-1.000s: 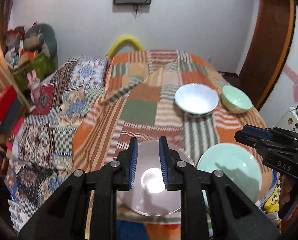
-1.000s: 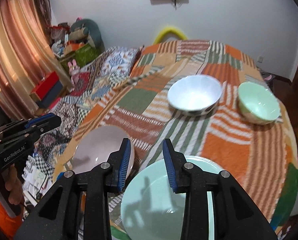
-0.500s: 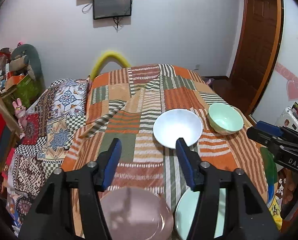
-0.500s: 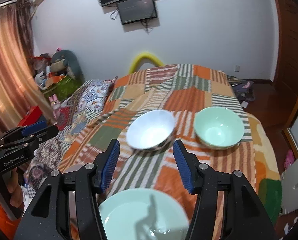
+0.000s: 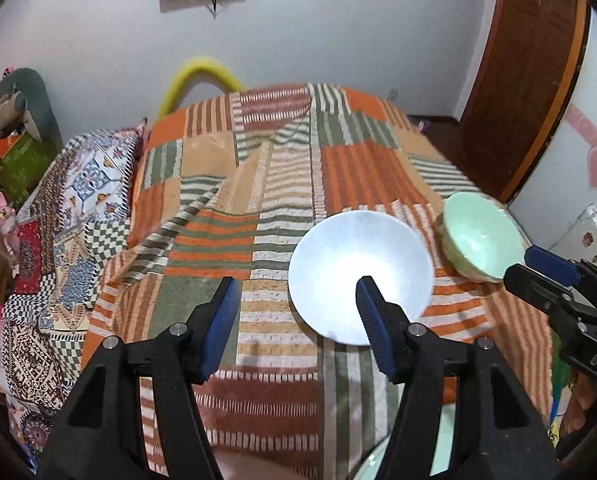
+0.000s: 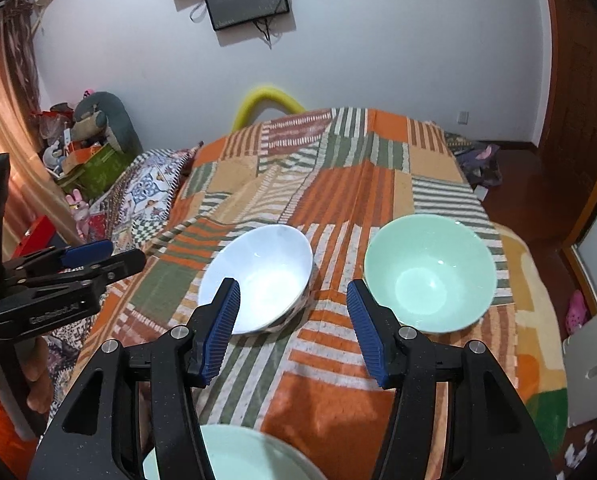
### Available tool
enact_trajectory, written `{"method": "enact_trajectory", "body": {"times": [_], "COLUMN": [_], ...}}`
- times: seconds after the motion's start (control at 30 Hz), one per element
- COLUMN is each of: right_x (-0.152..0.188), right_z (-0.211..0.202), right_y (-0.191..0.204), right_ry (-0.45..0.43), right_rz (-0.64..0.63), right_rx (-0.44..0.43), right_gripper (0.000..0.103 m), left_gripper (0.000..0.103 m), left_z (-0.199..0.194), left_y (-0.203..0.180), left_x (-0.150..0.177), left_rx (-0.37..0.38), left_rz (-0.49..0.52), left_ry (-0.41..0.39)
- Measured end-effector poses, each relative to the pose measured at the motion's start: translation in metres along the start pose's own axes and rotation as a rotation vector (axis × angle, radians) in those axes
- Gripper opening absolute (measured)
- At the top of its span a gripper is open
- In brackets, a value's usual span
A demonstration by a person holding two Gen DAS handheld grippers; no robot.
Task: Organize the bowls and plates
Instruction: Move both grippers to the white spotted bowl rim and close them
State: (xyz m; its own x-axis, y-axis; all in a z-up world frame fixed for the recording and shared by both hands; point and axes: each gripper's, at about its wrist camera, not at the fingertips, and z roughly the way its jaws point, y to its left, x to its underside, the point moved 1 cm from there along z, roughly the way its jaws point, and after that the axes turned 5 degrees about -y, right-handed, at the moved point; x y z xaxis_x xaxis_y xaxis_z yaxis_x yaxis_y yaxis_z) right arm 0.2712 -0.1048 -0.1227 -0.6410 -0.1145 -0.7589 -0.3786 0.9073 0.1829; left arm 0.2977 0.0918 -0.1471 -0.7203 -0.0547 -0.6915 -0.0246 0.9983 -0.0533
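Covering nearly everything in sight, the striped patchwork blanket (image 6: pixel 378 184) serves as the landmark. On it, close to its near edge, lies the pale green plate (image 6: pixel 234 456), showing only as an arc between the right gripper's arms. Farther up the blanket sits the white bowl (image 6: pixel 258 280), holding nothing. Just right of the white bowl, apart from it, sits the mint green bowl (image 6: pixel 430 272), also holding nothing. The left gripper (image 5: pixel 298 320) hangs above the blanket with its jaws spread wide, gripping nothing, the white bowl beyond its right finger. The right gripper (image 6: pixel 292 320) hangs likewise, jaws wide, framing the gap between the two bowls.
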Motion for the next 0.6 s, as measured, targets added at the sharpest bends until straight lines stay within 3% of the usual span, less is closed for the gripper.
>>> {"method": "enact_trajectory", "body": {"times": [0.27, 0.53, 0.6], "right_x": [0.003, 0.010, 0.013], "right_z": [0.044, 0.079, 0.087], "right_y": [-0.008, -0.014, -0.015], "right_ry": [0.096, 0.179, 0.198], "right_rz": [0.019, 0.023, 0.022], "right_rx": [-0.015, -0.025, -0.026], "right_gripper": [0.052, 0.052, 0.047], "left_gripper": [0.060, 0.060, 0.056], "left_z": [0.068, 0.108, 0.114], "left_y": [0.015, 0.022, 0.023], "left_x": [0.001, 0.008, 0.010], "left_rx": [0.013, 0.026, 0.027], "left_rz": [-0.049, -0.084, -0.093], "left_ry": [0.120, 0.203, 0.213]}}
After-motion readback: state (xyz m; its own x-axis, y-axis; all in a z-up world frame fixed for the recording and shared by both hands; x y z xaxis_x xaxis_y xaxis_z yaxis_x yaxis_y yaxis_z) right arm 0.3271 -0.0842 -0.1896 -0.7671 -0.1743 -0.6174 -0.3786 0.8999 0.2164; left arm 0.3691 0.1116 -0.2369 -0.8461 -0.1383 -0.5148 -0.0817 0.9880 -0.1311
